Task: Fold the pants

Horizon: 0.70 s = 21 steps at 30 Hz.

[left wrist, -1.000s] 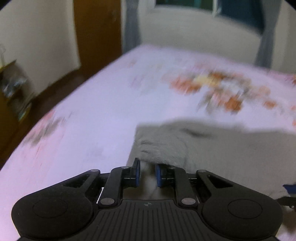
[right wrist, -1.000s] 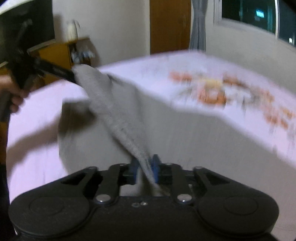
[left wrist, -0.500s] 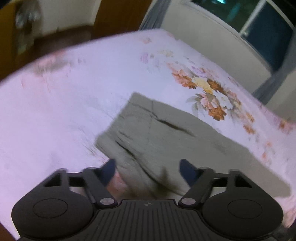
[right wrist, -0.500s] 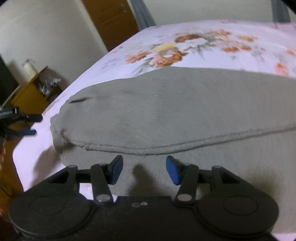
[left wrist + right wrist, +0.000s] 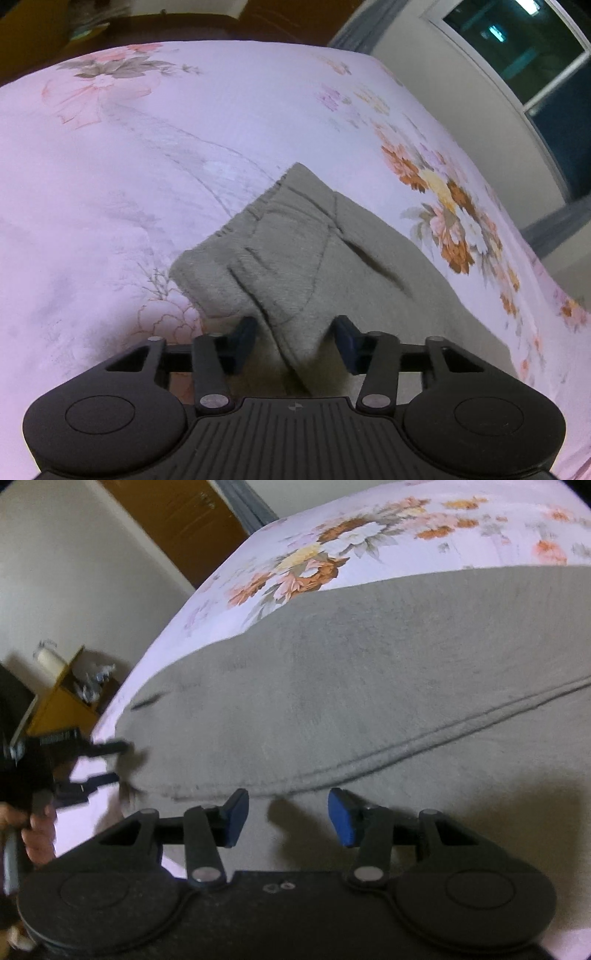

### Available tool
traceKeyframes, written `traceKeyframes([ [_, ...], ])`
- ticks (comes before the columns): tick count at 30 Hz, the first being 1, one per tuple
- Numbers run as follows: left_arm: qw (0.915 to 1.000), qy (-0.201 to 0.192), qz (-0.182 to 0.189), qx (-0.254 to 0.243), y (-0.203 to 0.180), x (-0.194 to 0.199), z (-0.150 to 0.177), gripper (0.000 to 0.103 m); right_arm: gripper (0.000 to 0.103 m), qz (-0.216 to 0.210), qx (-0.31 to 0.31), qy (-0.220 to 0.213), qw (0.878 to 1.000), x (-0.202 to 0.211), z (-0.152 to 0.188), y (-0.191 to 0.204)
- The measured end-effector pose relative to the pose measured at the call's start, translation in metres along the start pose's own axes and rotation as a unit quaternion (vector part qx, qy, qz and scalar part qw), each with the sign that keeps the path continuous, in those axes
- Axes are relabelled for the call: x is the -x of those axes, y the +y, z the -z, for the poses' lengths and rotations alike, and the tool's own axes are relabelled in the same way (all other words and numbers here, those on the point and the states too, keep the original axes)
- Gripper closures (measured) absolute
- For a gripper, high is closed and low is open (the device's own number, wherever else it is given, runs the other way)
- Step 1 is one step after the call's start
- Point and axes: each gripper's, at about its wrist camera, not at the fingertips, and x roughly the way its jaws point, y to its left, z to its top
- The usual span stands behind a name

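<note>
On the floral bedsheet (image 5: 110, 184) lie the grey pants (image 5: 369, 672); my left gripper (image 5: 295, 341) is closing around a fold, pads not yet pressing, and my right gripper (image 5: 288, 818) is closing too, nothing gripped.

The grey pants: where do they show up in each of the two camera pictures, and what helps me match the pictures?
Left wrist view: the grey pants run from centre toward lower right, one corner between the closing jaws of the left gripper.
Right wrist view: the pants fill the middle, spreading right.
Shared landmark: the orange flower print on the bedsheet.
</note>
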Motion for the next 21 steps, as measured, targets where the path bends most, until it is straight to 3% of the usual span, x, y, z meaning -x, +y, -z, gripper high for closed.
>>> traceKeyframes([
  [3,0.9999,0.001,0.006,0.011,0.005,0.014,0.002,0.056,0.054,-0.008,-0.028,0.0,1.0,-0.002,-0.005,-0.002],
  [9,0.9991,0.014,0.039,0.002,-0.001,0.037,0.016,0.056,0.056,-0.003,-0.013,0.004,1.0,-0.001,-0.003,0.0],
  [15,0.9981,0.047,0.039,0.001,-0.017,0.002,0.029,0.056,0.057,0.008,0.001,0.005,1.0,-0.001,-0.006,0.005],
  [21,0.9991,0.001,0.04,0.014,-0.017,0.0,0.017,0.056,0.056,0.02,-0.01,-0.007,1.0,-0.004,-0.013,-0.001],
])
